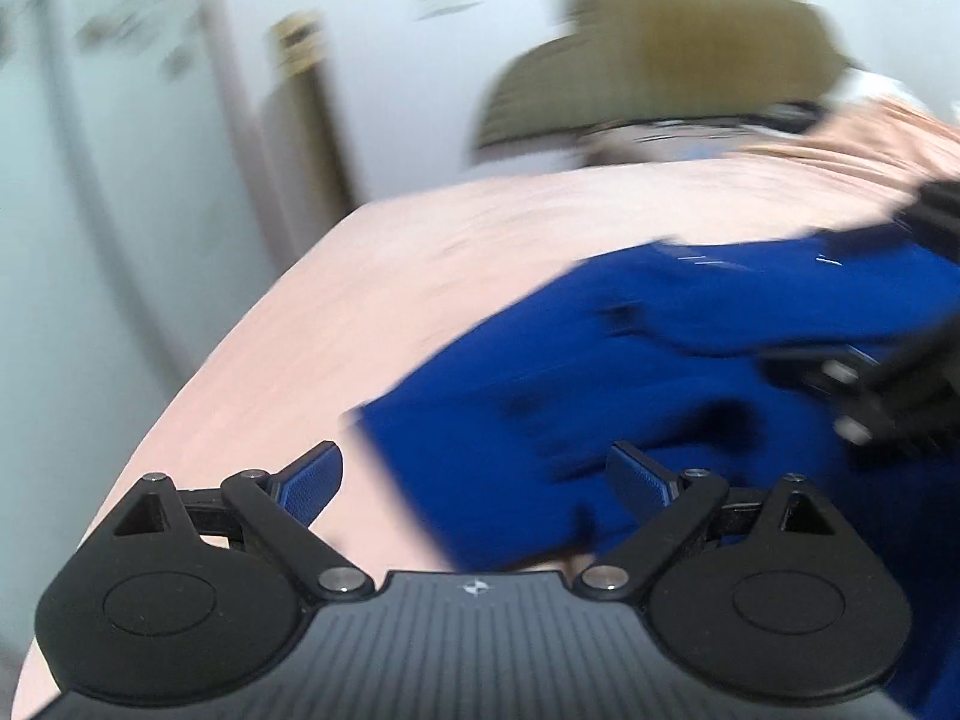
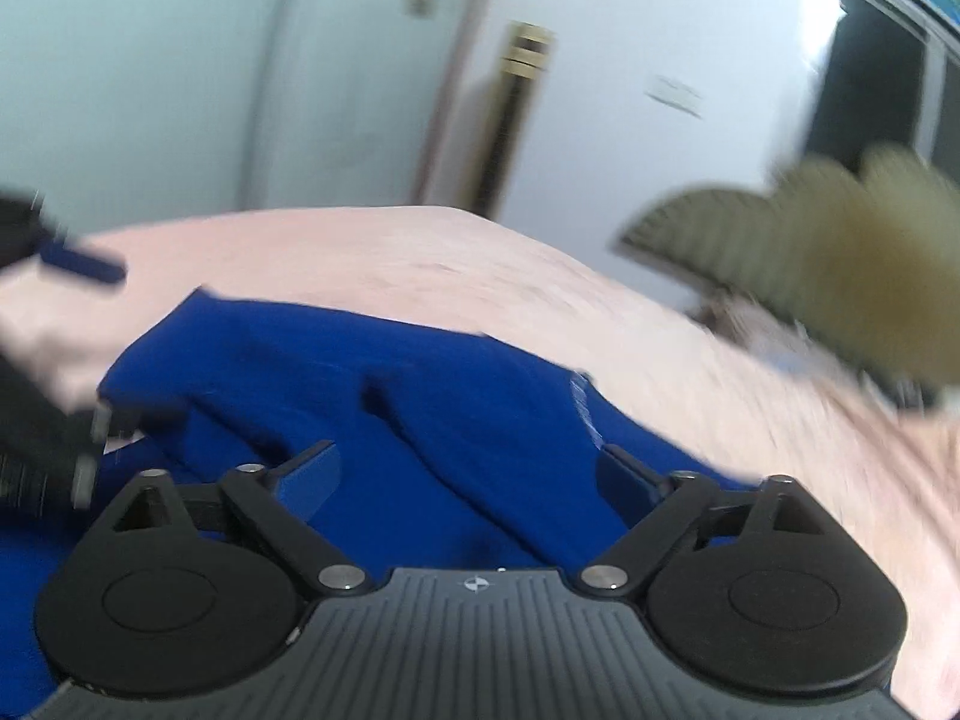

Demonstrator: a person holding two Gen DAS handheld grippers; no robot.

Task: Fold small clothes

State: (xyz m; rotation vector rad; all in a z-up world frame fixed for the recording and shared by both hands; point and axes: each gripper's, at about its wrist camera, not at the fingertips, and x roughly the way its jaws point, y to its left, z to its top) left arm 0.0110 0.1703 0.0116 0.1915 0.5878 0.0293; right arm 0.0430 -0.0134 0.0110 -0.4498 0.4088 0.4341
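While both views are blurred, a blue garment is seen rumpled on the pink bedsheet. The left gripper is spread wide at the garment's 7 o'clock edge, gripping nothing. The right gripper is likewise spread wide over the cloth, empty.

Garment solid royal blue, no print; a few thin white marks near its far edge. Sheet under it pale peach-pink w/ faint darker streaks. Left gripper: black arms, blue pads, grey ribbed body. Right gripper same colours. Cushion olive-tan, fine ribbed or checked pattern, blurred. Wall white, door pale blue-white w/ smudgy grey marks. Post dark brown w/ gold and black bands on top.
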